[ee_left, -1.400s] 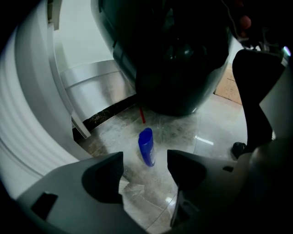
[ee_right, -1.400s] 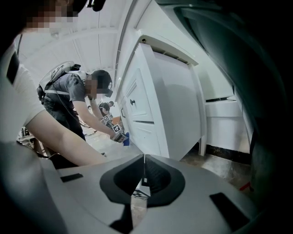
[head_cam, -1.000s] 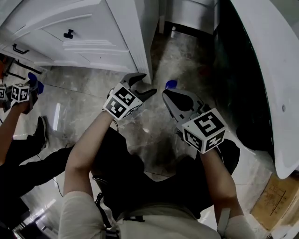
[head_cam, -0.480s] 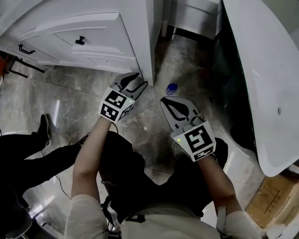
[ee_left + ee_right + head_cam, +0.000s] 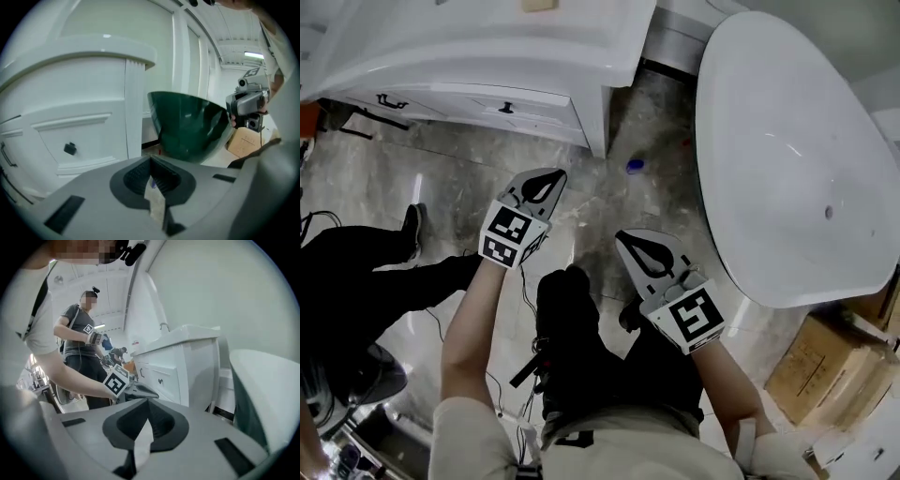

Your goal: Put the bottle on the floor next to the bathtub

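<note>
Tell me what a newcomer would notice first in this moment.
The big white bathtub fills the head view's right, with a white cabinet at upper left and a small blue-capped bottle on the marble floor between them. Lower in the view, the left gripper, whose jaws have just closed on nothing, and the right gripper, also shut and empty, are both apart from the bottle.

No word, number or brand can be read anywhere. The only printed signs are black-and-white square code patterns. They show on the left marker cube (image 5: 511,236), on the right marker cube (image 5: 692,317), and on a small cube (image 5: 89,328) at another person's hand in the right gripper view. The cardboard box (image 5: 814,367) may carry faint print, but it is too small to make out.
</note>
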Available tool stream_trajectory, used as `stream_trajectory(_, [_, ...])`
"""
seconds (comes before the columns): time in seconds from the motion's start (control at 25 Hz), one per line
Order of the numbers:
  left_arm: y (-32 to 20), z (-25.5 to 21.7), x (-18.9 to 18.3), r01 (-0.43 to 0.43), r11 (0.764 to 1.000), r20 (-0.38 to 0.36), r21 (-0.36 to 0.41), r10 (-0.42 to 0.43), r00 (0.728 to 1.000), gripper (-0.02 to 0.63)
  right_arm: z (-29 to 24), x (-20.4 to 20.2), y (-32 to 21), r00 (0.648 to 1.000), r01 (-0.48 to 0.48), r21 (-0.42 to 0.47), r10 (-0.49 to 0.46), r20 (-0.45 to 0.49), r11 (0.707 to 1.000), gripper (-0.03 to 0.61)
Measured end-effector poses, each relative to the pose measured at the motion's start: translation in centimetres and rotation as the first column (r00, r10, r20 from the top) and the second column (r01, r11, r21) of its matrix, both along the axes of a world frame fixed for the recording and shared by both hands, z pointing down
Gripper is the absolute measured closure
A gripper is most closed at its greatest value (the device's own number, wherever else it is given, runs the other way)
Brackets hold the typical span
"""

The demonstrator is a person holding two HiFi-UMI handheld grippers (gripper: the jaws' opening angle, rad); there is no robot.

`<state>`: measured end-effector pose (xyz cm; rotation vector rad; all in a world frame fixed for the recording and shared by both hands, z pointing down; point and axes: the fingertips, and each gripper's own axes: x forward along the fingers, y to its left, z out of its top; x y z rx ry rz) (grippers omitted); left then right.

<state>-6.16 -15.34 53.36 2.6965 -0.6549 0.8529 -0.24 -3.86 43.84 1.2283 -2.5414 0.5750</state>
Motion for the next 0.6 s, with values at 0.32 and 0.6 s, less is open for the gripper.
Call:
stream_trajectory(0.32, [4.3, -16.9, -2.6, 0.077, 0.996, -0.005, -0.042, -0.077, 0.997, 0.555, -12.5, 1.6, 3.9, 0.999, 0.01, -0.073, -0.012, -0.033, 0.997, 0.551])
stream_trajectory(0.6, [7.6, -28.2, -3.8, 0.12, 0.993, -0.007, 0.024, -0.119, 0.993, 0.555, -21.8, 1.2, 4.5, 0.998, 0.058, 0.011, -0.058, -0.035, 0.998, 0.551])
